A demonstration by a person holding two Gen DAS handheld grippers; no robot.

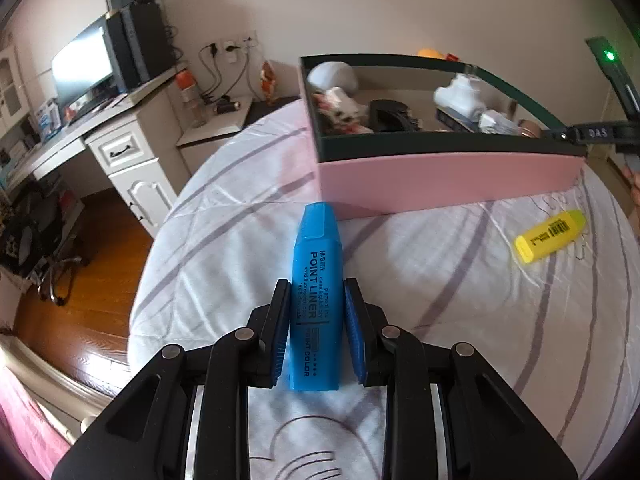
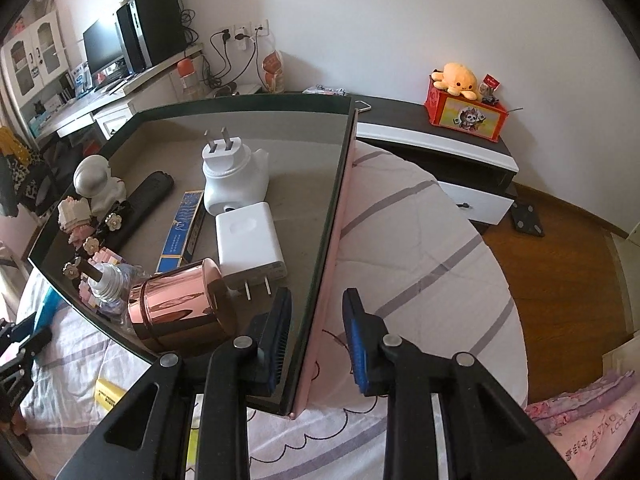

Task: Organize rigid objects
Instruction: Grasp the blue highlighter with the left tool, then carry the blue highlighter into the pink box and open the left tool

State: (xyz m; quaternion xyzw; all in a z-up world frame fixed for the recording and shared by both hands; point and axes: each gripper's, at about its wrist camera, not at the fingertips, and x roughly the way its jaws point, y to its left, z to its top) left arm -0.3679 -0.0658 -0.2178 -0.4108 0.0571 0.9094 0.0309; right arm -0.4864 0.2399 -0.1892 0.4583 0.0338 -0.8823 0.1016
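Note:
A blue highlighter (image 1: 318, 248) lies lengthwise on the striped white bedsheet, its cap towards the pink box (image 1: 440, 178). My left gripper (image 1: 316, 292) is shut on its lower half, a pad against each side. A yellow highlighter (image 1: 550, 240) lies loose on the sheet to the right. My right gripper (image 2: 318, 304) straddles the box's near right wall (image 2: 340, 208), one finger inside and one outside, shut on it. In the box are a white plug adapter (image 2: 234, 180), a white charger (image 2: 250, 240), a rose-gold tin (image 2: 180, 312), a black remote (image 2: 144, 204) and small figures.
The bed ends at a rounded edge with wooden floor (image 2: 560, 264) beyond. A black-and-white cabinet (image 2: 460, 140) with a red box and a plush toy stands past the box. A desk with a monitor (image 1: 80, 64) stands at the left.

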